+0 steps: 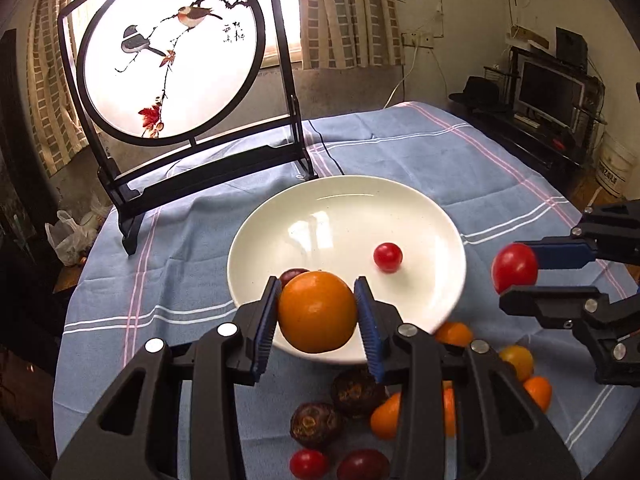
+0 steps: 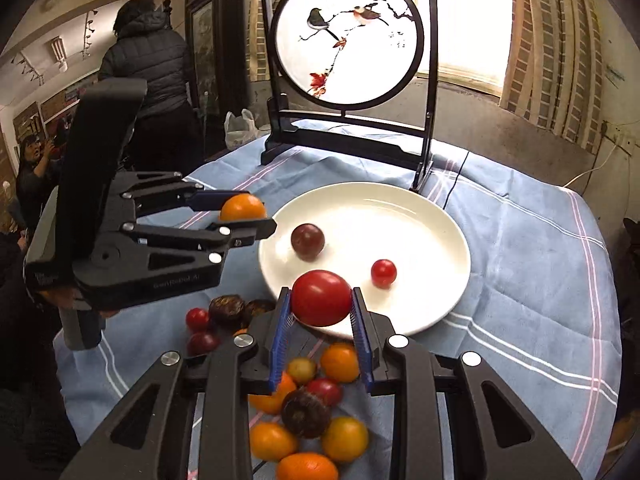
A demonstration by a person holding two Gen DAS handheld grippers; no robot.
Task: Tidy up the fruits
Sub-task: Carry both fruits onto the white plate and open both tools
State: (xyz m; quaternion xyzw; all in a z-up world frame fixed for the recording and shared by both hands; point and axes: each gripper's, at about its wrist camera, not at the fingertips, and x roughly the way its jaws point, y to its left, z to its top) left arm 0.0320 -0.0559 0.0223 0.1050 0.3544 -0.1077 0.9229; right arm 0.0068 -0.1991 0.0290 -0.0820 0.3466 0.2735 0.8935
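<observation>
My left gripper [image 1: 316,308] is shut on an orange fruit [image 1: 317,311] and holds it over the near rim of the white plate [image 1: 344,200]; the right wrist view shows it [image 2: 244,214] left of the plate. My right gripper [image 2: 320,300] is shut on a large red tomato [image 2: 321,298] above the plate's near rim [image 2: 440,236]; in the left wrist view it [image 1: 516,270] is right of the plate. On the plate lie a small red tomato [image 2: 383,273] and a dark purple fruit [image 2: 307,241].
A pile of orange, yellow, red and dark brown fruits [image 2: 308,408] lies on the blue cloth in front of the plate. A framed bird screen [image 1: 172,52] stands behind the plate. People [image 2: 152,64] stand beyond the table's left side.
</observation>
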